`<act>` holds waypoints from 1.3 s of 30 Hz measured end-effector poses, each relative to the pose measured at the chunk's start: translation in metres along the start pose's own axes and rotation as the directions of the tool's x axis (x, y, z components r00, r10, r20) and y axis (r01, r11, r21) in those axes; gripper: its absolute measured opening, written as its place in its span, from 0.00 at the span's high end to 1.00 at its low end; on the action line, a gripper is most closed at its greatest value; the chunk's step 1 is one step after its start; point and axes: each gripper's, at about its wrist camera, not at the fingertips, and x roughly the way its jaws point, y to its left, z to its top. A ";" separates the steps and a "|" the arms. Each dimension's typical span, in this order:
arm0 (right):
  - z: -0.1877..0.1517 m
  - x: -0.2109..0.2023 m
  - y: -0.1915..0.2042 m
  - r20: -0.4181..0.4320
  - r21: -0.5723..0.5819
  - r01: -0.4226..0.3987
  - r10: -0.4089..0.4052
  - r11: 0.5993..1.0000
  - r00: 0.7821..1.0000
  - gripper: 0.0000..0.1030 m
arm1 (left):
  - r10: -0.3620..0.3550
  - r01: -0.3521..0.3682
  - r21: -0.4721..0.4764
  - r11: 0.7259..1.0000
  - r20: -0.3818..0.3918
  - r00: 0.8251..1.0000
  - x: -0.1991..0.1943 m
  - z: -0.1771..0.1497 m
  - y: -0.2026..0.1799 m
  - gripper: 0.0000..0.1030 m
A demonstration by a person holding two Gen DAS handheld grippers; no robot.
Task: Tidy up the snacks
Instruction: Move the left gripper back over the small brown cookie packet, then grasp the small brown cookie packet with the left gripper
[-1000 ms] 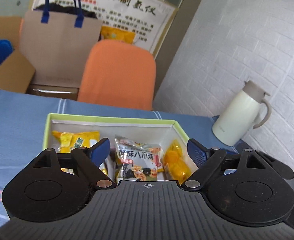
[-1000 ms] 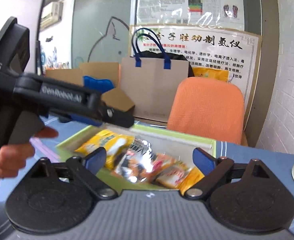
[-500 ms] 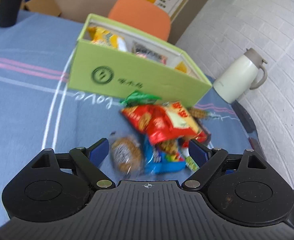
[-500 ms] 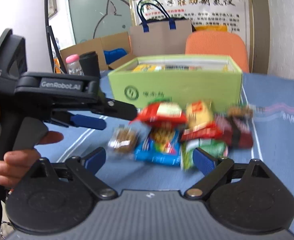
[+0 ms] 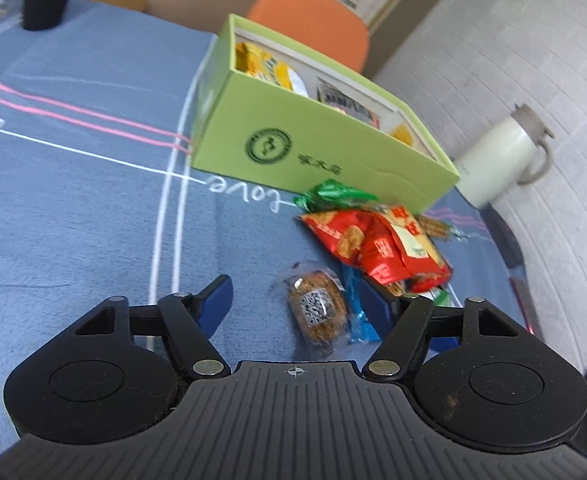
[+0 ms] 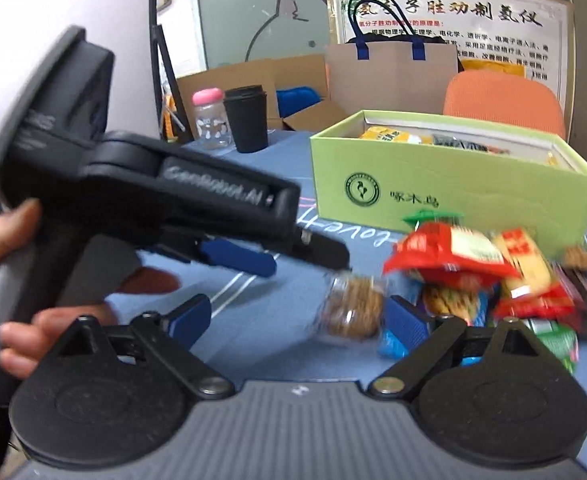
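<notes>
Left gripper, jaws spread and empty, low over the blue tablecloth; a round biscuit in clear wrap lies between its fingers, apparently untouched. At 1 o'clock from the biscuit, a heap of snack packets topped by a red packet; at 12 o'clock, the green box, open, with several packets inside. At 2 o'clock, a white jug. Right gripper, jaws likewise spread and empty, near the same biscuit; the view there is blurred
</notes>
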 end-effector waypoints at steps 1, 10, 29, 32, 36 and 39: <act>0.000 0.007 -0.001 -0.012 0.002 0.018 -0.018 1.000 1.000 0.10 | -0.015 0.015 0.001 1.000 -0.015 1.000 0.004 0.001 0.001 0.48; -0.002 0.029 0.019 -0.065 -0.006 -0.044 0.044 0.999 0.997 0.09 | -0.045 0.047 0.033 0.998 -0.056 0.997 0.007 -0.007 0.010 0.72; -0.004 0.031 0.032 -0.042 0.058 0.011 -0.008 0.998 0.999 0.10 | -0.002 0.001 0.060 0.998 0.016 1.000 -0.017 0.011 0.022 0.54; -0.003 0.039 0.034 -0.056 0.030 0.042 -0.040 0.999 0.998 0.10 | -0.002 0.003 0.080 0.997 -0.022 1.000 -0.004 0.020 0.022 0.54; -0.006 0.049 0.039 -0.052 -0.018 0.073 -0.074 0.997 0.996 0.17 | 0.016 -0.010 0.108 0.994 -0.052 0.999 0.012 0.014 0.020 0.63; -0.006 0.044 0.037 -0.039 -0.027 0.079 -0.080 0.997 0.996 0.45 | -0.007 0.012 0.095 0.995 -0.055 0.998 0.011 0.007 0.019 0.90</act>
